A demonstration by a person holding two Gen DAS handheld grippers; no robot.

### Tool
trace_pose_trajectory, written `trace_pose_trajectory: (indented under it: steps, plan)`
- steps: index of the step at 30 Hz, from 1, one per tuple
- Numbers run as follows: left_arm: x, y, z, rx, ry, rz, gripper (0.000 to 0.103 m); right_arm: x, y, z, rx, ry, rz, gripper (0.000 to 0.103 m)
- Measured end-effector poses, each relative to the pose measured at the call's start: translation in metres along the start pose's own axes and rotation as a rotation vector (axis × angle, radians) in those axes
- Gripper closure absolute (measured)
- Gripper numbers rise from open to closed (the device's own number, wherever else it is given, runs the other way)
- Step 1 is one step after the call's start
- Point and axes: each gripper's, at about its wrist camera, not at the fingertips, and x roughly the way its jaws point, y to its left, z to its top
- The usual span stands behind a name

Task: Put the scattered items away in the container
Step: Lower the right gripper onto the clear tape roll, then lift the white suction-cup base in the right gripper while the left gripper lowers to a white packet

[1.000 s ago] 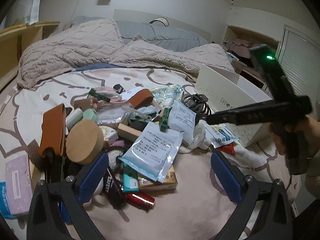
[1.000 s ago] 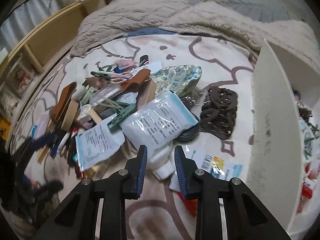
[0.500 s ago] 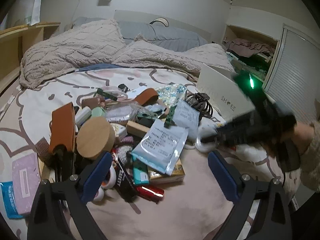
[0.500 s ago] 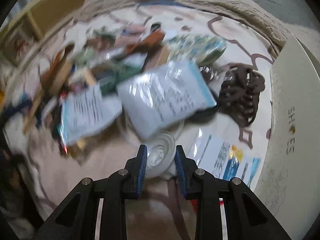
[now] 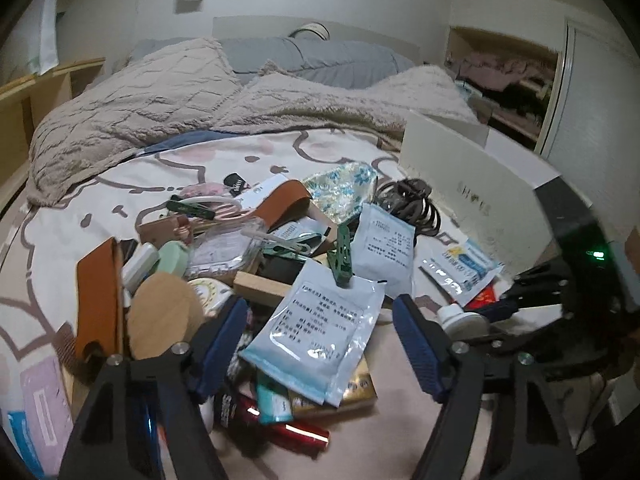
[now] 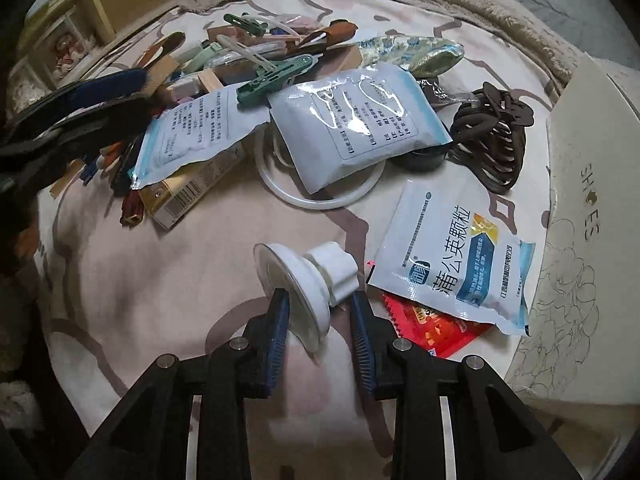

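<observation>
Two pale blue foil pouches [image 6: 356, 120] [image 6: 192, 132] are lying in the pile beside one printed blue-and-white sachet [image 6: 452, 264], one red packet [image 6: 432, 328], two green clips [image 6: 276, 78] [image 6: 244, 22], one white suction cap [image 6: 308, 284], one brown hair-tie bundle [image 6: 492, 136] and one white box [image 6: 584, 216].

A rumpled beige blanket [image 5: 168, 104] covers the bed's far end. Behind it lie grey pillows [image 5: 320, 60]; left of it stands a wooden shelf [image 5: 24, 96], right an open closet [image 5: 504, 80].
</observation>
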Motion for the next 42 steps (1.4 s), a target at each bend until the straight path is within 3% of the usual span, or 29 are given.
trace_pose_trajectory:
  steps: [5, 9, 11, 14, 18, 33, 40, 42]
  plan:
    - [0.023, 0.001, 0.001, 0.004, 0.058, 0.015, 0.034, -0.003, 0.005, -0.006, -0.035, -0.027, -0.026, 0.073]
    - [0.032, 0.000, -0.002, 0.016, 0.082, 0.058, 0.057, -0.004, 0.004, -0.009, -0.045, -0.029, -0.023, 0.073]
    - [0.031, 0.000, -0.003, 0.015, 0.074, 0.079, 0.062, 0.002, 0.008, -0.011, -0.065, -0.004, -0.022, 0.072]
    - [0.027, 0.002, -0.005, -0.002, 0.067, 0.069, 0.076, 0.002, 0.015, -0.016, -0.113, -0.026, -0.060, 0.071]
    - [0.019, 0.004, -0.010, -0.036, 0.063, 0.028, 0.090, 0.000, 0.011, -0.015, -0.093, -0.025, -0.041, 0.071]
    - [-0.010, -0.024, -0.039, -0.009, 0.076, -0.073, 0.096, -0.005, 0.004, -0.017, -0.096, -0.034, -0.039, 0.070]
    - [-0.025, -0.026, -0.066, 0.005, 0.138, -0.082, 0.097, -0.008, -0.004, -0.023, -0.091, -0.039, -0.036, 0.070]
    - [-0.031, -0.026, -0.075, 0.008, 0.156, -0.082, 0.097, -0.001, 0.001, -0.007, -0.090, -0.038, -0.038, 0.070]
